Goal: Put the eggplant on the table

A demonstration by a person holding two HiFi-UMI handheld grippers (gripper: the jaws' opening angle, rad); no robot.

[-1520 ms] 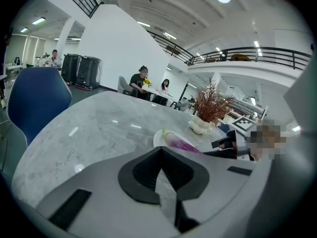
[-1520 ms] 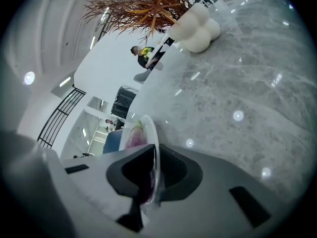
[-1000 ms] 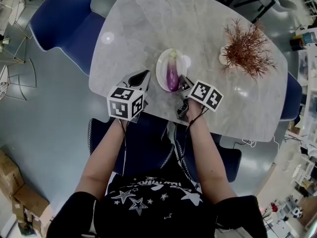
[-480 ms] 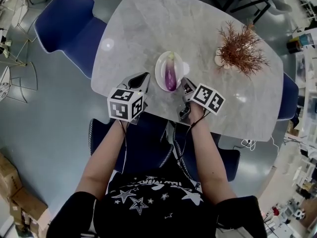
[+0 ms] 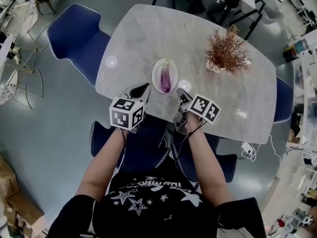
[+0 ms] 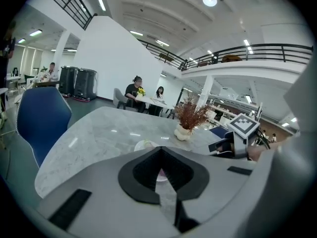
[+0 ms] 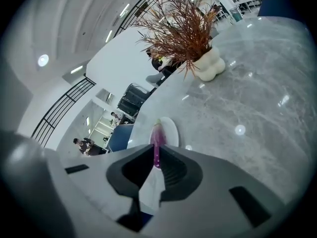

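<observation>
The left gripper (image 6: 159,150) has its fingers (image 6: 140,174) together at the tips, with nothing between them. The right gripper (image 7: 155,148) has its fingers a narrow slit apart, and they hold nothing; through this slit the eggplant (image 5: 166,79) is seen straight ahead.

The eggplant touches neither gripper. It lies lengthwise on a white plate (image 5: 155,73) on the grey marble desk (image 5: 148,33), just ahead of both grippers and between them.

Each marker cube (image 5: 126,114) carries only black and white square patterns, no letters. The print on the person's black shirt (image 5: 153,195) cannot be read.

A dry reddish plant (image 5: 225,51) in a white pot stands further to the right. A blue chair (image 5: 74,33) stands on the left.
</observation>
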